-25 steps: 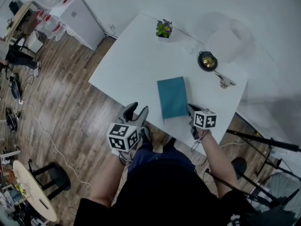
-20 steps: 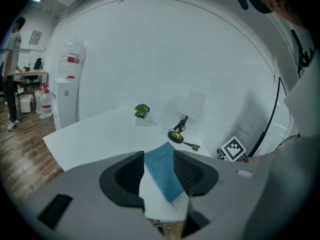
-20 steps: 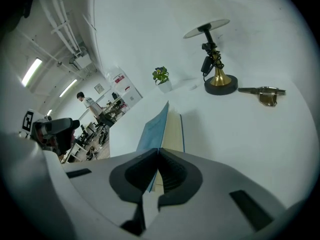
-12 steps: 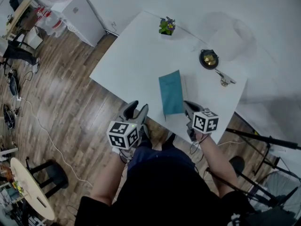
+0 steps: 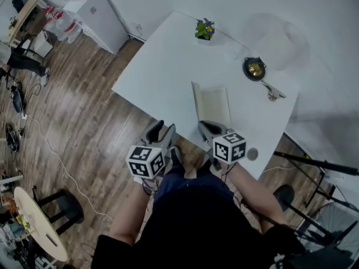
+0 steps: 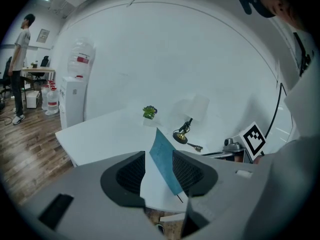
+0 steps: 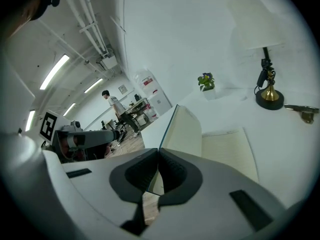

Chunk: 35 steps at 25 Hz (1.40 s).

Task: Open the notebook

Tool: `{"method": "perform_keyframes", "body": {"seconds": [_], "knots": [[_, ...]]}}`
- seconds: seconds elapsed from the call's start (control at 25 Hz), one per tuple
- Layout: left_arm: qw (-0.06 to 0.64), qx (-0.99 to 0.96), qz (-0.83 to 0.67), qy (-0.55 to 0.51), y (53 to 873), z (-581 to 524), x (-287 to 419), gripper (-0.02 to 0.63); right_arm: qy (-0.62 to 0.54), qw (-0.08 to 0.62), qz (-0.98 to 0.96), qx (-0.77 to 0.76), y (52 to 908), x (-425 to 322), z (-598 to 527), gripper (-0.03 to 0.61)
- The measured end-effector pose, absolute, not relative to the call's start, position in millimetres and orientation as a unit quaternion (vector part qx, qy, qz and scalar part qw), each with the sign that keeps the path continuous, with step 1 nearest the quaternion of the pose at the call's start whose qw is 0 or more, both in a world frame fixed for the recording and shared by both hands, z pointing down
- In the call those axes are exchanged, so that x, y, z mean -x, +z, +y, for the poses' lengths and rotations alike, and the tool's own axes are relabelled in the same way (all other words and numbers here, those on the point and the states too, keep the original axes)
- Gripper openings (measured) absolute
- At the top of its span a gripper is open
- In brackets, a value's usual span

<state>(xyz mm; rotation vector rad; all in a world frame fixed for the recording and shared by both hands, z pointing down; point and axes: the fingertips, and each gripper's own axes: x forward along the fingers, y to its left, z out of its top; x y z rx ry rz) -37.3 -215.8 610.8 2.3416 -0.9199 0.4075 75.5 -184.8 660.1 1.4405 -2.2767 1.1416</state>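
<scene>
The notebook [image 5: 216,102] lies on the white table [image 5: 162,66] near its front edge, with cream lined pages [image 7: 227,149] showing. Its teal cover [image 6: 162,161] stands nearly upright along the left side. My right gripper [image 5: 205,125] is shut on the cover's near corner, and the cover's cream inner face [image 7: 182,129] rises just beyond the pads. My left gripper [image 5: 161,129] hangs off the table's front edge, left of the notebook, open with nothing between its pads [image 6: 132,171]; the cover only shows beyond the gap.
A small brass lamp [image 5: 255,69] and a metal clip [image 5: 273,94] sit at the table's far right, a potted plant [image 5: 205,29] at the far edge. A white cabinet [image 5: 98,15] stands far left. A person [image 6: 22,69] stands in the background.
The notebook lay closed and flat; its cover has swung up to stand on edge. My right gripper moved left and up with the cover. The left gripper barely shifted.
</scene>
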Motion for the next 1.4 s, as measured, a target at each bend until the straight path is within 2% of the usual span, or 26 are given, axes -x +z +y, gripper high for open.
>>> {"method": "perform_keyframes", "body": {"seconds": [0.36,0.44,0.52,0.64,0.96,1.16,1.4], "knots": [[0.307,-0.868,-0.356,0.159,626,-220,73,0.166,0.404,0.114,-0.788,-0.451,687,-5,-196,0.031],[0.309,-0.868,-0.355,0.16,627,-220,80,0.164,0.421,0.098,-0.789,-0.436,694,4,-197,0.054],[0.31,-0.867,-0.354,0.162,630,-221,85,0.164,0.435,0.085,-0.783,-0.437,702,4,-198,0.119],[0.312,-0.866,-0.354,0.165,634,-223,90,0.163,0.452,0.068,-0.763,-0.458,713,-9,-201,0.135],[0.309,-0.869,-0.351,0.164,634,-228,91,0.163,0.455,0.072,-0.74,-0.49,725,-30,-202,0.115],[0.301,-0.87,-0.356,0.159,626,-233,89,0.162,0.42,0.066,-0.742,-0.517,705,-45,-210,0.081],[0.277,-0.876,-0.369,0.141,601,-246,82,0.162,0.376,0.058,-0.739,-0.556,671,-82,-218,0.084]]}}
